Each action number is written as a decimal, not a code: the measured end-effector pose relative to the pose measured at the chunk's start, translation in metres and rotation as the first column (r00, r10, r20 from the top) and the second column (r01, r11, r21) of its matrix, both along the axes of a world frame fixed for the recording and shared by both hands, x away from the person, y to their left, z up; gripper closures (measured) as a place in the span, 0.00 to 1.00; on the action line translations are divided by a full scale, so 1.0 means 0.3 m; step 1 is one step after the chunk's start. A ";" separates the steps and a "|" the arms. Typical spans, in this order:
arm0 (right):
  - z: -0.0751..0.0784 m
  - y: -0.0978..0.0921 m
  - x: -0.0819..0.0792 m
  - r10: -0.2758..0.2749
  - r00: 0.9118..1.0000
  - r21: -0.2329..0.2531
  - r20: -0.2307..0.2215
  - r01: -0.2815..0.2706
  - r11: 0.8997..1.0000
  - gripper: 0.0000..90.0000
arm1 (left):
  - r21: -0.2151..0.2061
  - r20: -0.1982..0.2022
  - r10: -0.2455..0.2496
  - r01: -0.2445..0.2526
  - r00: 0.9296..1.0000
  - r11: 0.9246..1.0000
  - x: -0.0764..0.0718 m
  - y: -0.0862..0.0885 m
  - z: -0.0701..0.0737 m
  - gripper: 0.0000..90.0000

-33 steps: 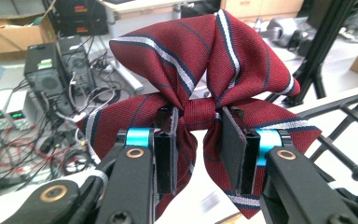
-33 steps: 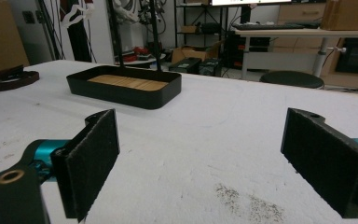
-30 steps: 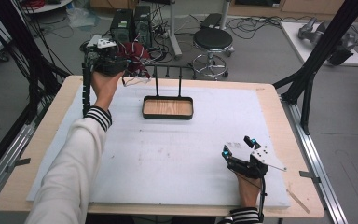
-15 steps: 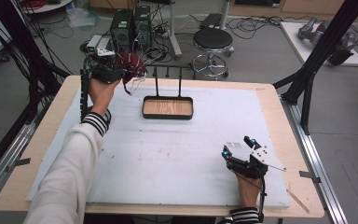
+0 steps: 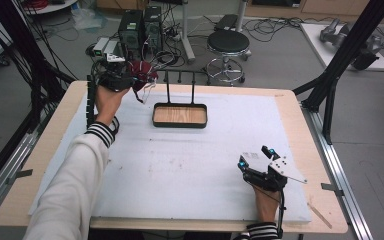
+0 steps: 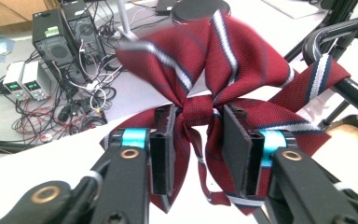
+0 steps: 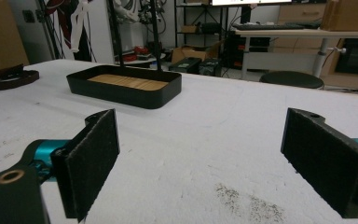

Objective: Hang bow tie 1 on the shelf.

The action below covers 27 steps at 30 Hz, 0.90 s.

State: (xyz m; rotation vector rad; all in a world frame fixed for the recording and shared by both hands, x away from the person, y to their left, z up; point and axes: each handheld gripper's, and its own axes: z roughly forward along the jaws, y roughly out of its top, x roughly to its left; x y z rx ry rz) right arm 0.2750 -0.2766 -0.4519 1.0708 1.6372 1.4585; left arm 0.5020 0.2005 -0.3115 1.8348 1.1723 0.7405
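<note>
While left tongs (image 6: 198,140) clamp a bow tie (image 6: 223,70), right tongs (image 7: 205,158) gape over the white table (image 5: 190,165).

Wooden table (image 5: 307,127) topped by a white foam sheet (image 5: 190,160) covering most of its surface (bare wood showing along the edges). Black tray (image 5: 180,115) with a wooden floor resting directly on the sheet, toward the far edge. Two black upright rods (image 5: 192,88) rising just behind the tray. Dark speckles on the sheet well nearer than the tray (image 7: 247,200). Thin wooden stick (image 5: 321,214) on bare wood, far right of the tray.
</note>
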 end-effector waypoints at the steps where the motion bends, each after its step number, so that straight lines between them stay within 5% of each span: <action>1: 0.000 0.000 0.000 -0.001 1.000 -0.001 0.000 0.001 1.000 0.12 | 0.005 -0.011 0.002 -0.002 1.000 1.000 0.001 0.000 -0.003 0.62; 5: 0.000 0.000 0.000 -0.001 1.000 -0.001 0.000 0.001 1.000 0.12 | 0.055 -0.026 -0.004 0.006 1.000 0.998 0.003 0.003 -0.011 0.41; 15: 0.000 -0.002 0.002 0.000 1.000 -0.001 0.000 0.000 1.000 0.12 | 0.009 0.049 -0.090 0.090 0.995 0.996 -0.044 0.038 0.024 0.19; 18: 0.000 -0.001 0.002 -0.002 1.000 0.007 -0.007 0.002 1.000 0.12 | 0.002 0.106 -0.124 0.124 0.987 0.992 -0.090 0.043 0.045 0.19; 23: 0.000 -0.001 -0.001 -0.003 1.000 0.006 -0.005 0.003 1.000 0.12 | -0.013 0.141 -0.174 0.177 0.975 0.984 -0.177 0.058 0.059 0.19; 27: 0.000 -0.001 -0.001 -0.004 1.000 0.010 -0.004 0.004 1.000 0.12 | -0.025 0.178 -0.226 0.234 0.958 0.972 -0.251 0.078 0.057 0.19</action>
